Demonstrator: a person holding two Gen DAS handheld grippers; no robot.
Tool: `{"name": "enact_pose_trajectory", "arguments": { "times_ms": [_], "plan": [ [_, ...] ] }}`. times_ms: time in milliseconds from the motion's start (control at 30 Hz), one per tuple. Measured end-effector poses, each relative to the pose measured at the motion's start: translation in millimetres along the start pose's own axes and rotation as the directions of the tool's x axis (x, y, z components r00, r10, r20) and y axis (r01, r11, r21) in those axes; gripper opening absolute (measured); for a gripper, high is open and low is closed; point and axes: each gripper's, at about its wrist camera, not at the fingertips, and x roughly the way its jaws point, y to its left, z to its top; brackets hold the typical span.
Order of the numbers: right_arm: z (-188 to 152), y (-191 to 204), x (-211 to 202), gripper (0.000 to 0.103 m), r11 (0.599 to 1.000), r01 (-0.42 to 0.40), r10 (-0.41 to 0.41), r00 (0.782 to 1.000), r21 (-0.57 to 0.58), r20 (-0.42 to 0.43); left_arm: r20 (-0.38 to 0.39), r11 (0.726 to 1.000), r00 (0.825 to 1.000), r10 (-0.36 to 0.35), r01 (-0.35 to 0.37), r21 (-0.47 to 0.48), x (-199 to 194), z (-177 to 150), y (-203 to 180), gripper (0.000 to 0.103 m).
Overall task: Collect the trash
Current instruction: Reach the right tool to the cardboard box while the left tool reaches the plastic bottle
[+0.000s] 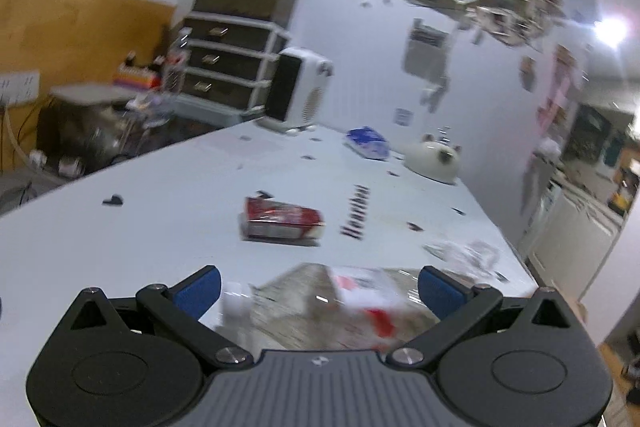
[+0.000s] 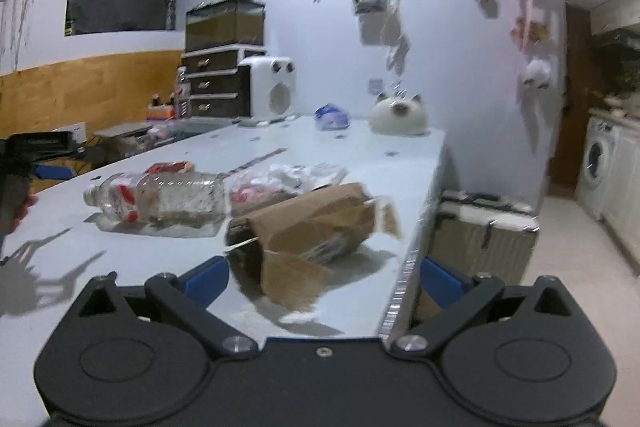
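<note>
Both tools are spread wide and hold nothing. The left gripper (image 1: 318,289) hovers over a clear plastic bottle with a red-and-white label (image 1: 320,303), which lies on its side on the pale blue-white table (image 1: 160,195) and is badly blurred in the left wrist view. The right gripper (image 2: 324,281) faces a torn, crumpled brown cardboard box (image 2: 312,223) lying close to the table's right edge, with one loose flap hanging toward the blue pads.

The bottle (image 2: 160,197) looks empty, so it should be light, smooth and springy; a grip across the middle of its body would probably hold better than one at the narrow capped neck. The cardboard is light and half collapsed, stiff along its folds but floppy at the flaps, so the folded body is the place to pinch, not the flap.

Counting the litter: one bottle, one cardboard box, one flat red-and-white carton (image 1: 282,221) further out on the table, and a crumpled clear wrapper with white paper (image 2: 288,179) between bottle and box, which seems to be one heap, though the blur makes that uncertain. That heap will be soft, crackly and easy to squash.

A blue-and-white packet (image 2: 332,117) and a cream cat-shaped ornament (image 2: 398,115) sit at the far end, well apart from the rubbish
</note>
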Motion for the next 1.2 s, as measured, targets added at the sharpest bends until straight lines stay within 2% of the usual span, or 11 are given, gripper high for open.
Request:
{"name": "enact_pose_trajectory", "arguments": {
  "times_ms": [133, 267, 367, 467, 600, 767, 933, 1000, 1100, 1167, 1200],
  "plan": [
    [6.0, -6.0, 17.8, 0.103, 0.987, -0.100, 0.102, 0.995, 0.126, -0.014, -0.011, 0.996, 1.000, -0.009, 0.008, -0.091, 25.4, 4.3, 26.3, 0.103],
    [16.4, -20.3, 35.6, 0.103, 0.960, -0.091, 0.107, 0.993, 0.264, -0.045, -0.009, 0.980, 0.996, -0.090, 0.087, -0.179, 35.3, 3.0, 41.6, 0.103],
    [20.7, -37.1, 45.8, 0.100, 0.918, -0.084, 0.118, 0.991, 0.388, -0.065, -0.005, 0.973, 0.988, -0.155, 0.152, -0.173, 32.8, -0.9, 38.8, 0.103],
    [21.8, -49.9, 56.4, 0.098, 0.870, -0.068, 0.126, 0.988, 0.489, -0.087, -0.037, 0.971, 0.977, -0.208, 0.202, -0.125, 27.7, -6.7, 26.4, 0.103],
    [26.5, -54.7, 73.0, 0.097, 0.827, -0.033, 0.119, 0.986, 0.562, -0.118, -0.099, 0.959, 0.955, -0.281, 0.278, -0.048, 10.3, -20.8, 3.9, 0.103],
    [29.3, -54.4, 93.7, 0.096, 0.765, -0.004, 0.131, 0.980, 0.644, -0.150, -0.206, 0.928, 0.912, -0.355, 0.370, 0.037, -14.9, -45.5, -32.7, 0.103],
    [17.3, -48.3, 116.6, 0.092, 0.689, 0.052, 0.163, 0.961, 0.723, -0.224, -0.300, 0.878, 0.864, -0.405, 0.459, 0.137, -41.4, -65.2, -77.1, 0.103],
    [13.8, -43.6, 117.4, 0.091, 0.681, 0.062, 0.140, 0.967, 0.730, -0.213, -0.317, 0.856, 0.848, -0.424, 0.490, 0.165, -50.7, -69.3, -91.8, 0.103],
    [14.1, -37.1, 117.4, 0.091, 0.691, 0.086, 0.109, 0.969, 0.718, -0.222, -0.318, 0.853, 0.858, -0.405, 0.479, 0.207, -57.3, -69.3, -107.9, 0.103],
    [14.9, -33.4, 120.1, 0.078, 0.711, 0.064, 0.135, 0.965, 0.700, -0.224, -0.302, 0.863, 0.875, -0.379, 0.452, 0.226, -59.2, -67.3, -115.1, 0.103],
    [14.2, -33.3, 121.9, 0.063, 0.713, 0.037, 0.173, 0.958, 0.700, -0.227, -0.287, 0.869, 0.888, -0.360, 0.431, 0.242, -58.5, -66.0, -118.7, 0.103]
  ]
}}
